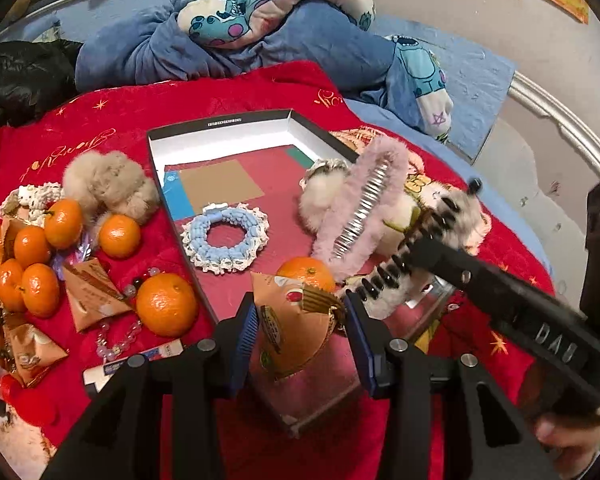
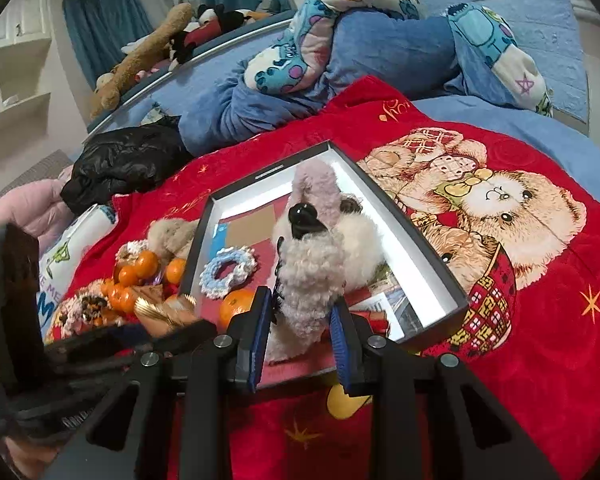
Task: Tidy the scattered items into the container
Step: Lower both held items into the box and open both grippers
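The left tongs (image 1: pixel 300 312) are closed on a tan paper snack packet (image 1: pixel 292 320), a pyramid-shaped pouch pinched between the blue pads, and they hold it over the near end of the open box (image 1: pixel 220 128). The right tongs (image 2: pixel 300 316) are clamped on a fluffy grey hair claw (image 2: pixel 312 276), whose black teeth stick out beside the pads; it too hangs above the box, just right of the left tongs.

Judging by looks, the packet is light and crinkly: its skin will dent, so a grip across the flat faces near the middle suits it, and a squeeze at a sealed corner would let it swing. The claw is light, with soft fur over a stiff plastic frame; the fur may slide on the pads, so hold it on the hard spine, not the pile.

Ahead of the left tongs in the box lie a blue crocheted scrunchie (image 1: pixel 225 237), one tangerine (image 1: pixel 306 273) and a pink furry claw (image 1: pixel 360 204). Left of them, outside the box, wait more tangerines (image 1: pixel 166 304), packets and a beige pompom (image 1: pixel 108 184).
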Available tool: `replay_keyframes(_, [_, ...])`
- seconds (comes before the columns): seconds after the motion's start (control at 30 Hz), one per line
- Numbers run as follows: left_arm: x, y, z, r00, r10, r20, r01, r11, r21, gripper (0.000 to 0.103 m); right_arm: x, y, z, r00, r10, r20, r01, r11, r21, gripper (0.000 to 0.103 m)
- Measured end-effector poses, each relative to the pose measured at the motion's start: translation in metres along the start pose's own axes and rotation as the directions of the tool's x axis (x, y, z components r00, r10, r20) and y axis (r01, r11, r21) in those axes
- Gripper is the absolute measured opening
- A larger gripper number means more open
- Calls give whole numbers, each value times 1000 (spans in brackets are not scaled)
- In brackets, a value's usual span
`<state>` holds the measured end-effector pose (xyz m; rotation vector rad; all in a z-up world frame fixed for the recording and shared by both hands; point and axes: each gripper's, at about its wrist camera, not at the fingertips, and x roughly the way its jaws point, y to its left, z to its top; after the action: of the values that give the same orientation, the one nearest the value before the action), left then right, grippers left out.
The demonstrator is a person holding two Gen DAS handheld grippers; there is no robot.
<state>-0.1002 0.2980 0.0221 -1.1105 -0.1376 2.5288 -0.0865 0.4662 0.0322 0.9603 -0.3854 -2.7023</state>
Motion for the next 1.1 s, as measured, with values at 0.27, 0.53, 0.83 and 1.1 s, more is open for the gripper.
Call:
replay_keyframes(0.27, [19,1,8,1000,-17,13,16,1000,26,45,23,5,17,999,-41,8,41,999,-9,27])
replay_keyframes(0.53, [44,18,35,998,-57,30,56,998,21,45,49,3,37,998,-56,14,57,998,-16,27])
replay_keyframes(0.83, [60,32,53,996,-65,59,63,998,31,45,73,-4,54,998,-55,19,54,997,53,27])
replay_keyframes(1.1, [56,27,49,996,-29,81,24,998,66,45,67,6,50,998,-54,34,53,998,26,27])
